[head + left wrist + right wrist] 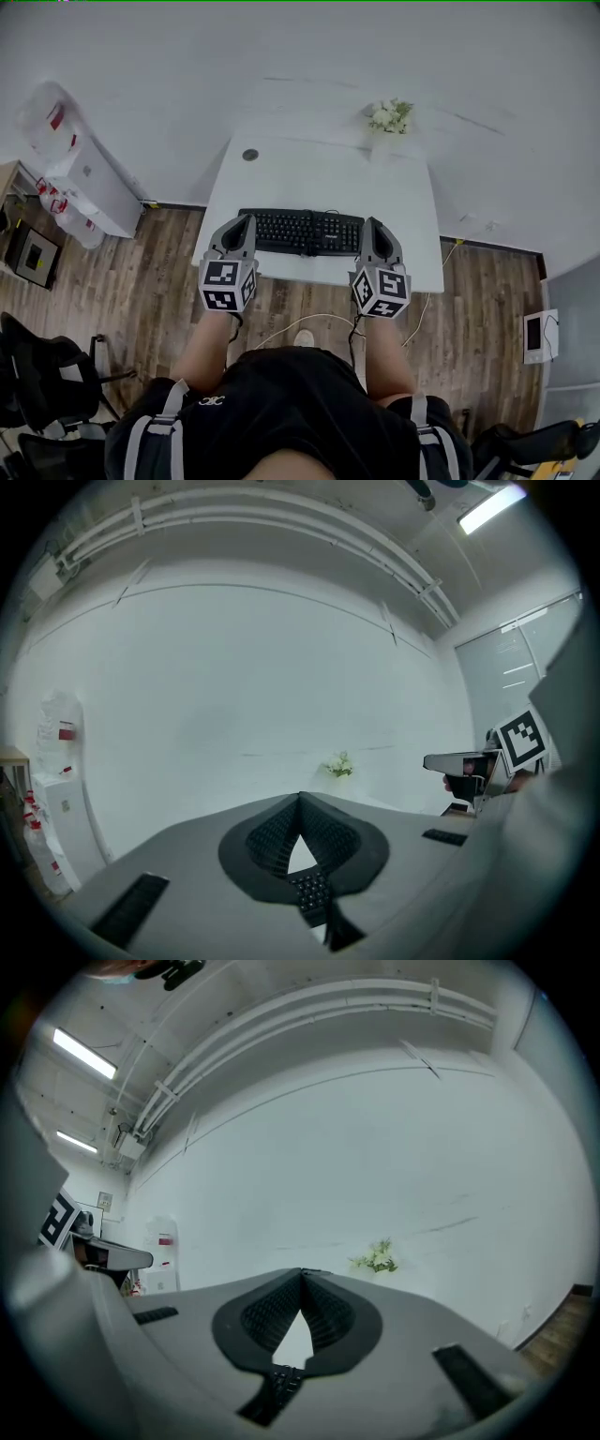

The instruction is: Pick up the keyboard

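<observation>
A black keyboard [300,232] lies across the near half of a white table [323,178]. My left gripper [248,221] hovers at the keyboard's left end, its jaws shut with the tips meeting and nothing between them. My right gripper [372,225] hovers at the keyboard's right end, also shut and empty. In the left gripper view the jaws [300,797] point level at the far wall, and keyboard keys [310,891] show in the gap below the tips. The right gripper view shows its jaws [302,1272] closed too, with a strip of keyboard [279,1384] beneath.
White flowers [390,115] stand at the table's far right, and a small round dark object [250,155] lies at its far left. A white cabinet [86,184] stands left of the table. Black chairs [42,380] are at the lower left. A cable [309,321] runs over the wood floor.
</observation>
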Demonstrator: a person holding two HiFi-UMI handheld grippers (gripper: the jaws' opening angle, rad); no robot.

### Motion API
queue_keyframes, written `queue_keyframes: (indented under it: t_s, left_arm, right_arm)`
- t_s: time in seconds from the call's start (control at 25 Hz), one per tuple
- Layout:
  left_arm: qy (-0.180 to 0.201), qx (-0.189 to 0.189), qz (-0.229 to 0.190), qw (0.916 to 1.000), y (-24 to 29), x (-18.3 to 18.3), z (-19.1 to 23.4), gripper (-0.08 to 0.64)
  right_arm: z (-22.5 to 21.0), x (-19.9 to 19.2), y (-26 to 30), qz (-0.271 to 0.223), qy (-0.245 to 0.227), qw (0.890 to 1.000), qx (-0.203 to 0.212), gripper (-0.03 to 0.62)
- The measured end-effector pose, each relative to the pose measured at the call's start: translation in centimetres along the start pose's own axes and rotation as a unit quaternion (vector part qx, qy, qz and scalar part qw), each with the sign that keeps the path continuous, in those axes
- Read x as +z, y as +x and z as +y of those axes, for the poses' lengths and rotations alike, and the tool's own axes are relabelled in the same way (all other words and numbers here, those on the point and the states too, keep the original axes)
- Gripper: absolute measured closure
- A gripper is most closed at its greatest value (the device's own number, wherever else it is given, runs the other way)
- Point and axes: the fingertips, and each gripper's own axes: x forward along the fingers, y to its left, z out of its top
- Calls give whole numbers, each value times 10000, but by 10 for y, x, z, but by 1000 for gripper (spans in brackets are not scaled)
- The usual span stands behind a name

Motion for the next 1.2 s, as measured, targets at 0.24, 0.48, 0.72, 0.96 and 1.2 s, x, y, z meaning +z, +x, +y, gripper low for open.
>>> queue_keyframes:
  t_s: [0.24, 0.48, 0.72, 0.96, 1.2]
  left_arm:
    - [-136, 178, 198, 9996, 31, -5, 25, 549]
    - [-215, 172, 397, 9988, 52, -14, 62, 549]
    - [-182, 96, 414, 9989, 72, -14, 86, 549]
    - [-427, -5, 811, 9958, 96, -35, 95, 538]
    - [-546, -40, 1299, 9900, 114, -71, 103, 455]
  right_arm:
    - [-7, -8, 42, 175, 85, 9998, 78, 590]
    - [-6, -13, 73, 288, 567, 9980, 45, 591]
    - [-14, -22, 92, 303, 448, 9981, -283, 590]
    - [-34, -44, 100, 525, 389, 9964, -535, 524]
    - [-63, -78, 105, 934, 453, 9918, -749, 506]
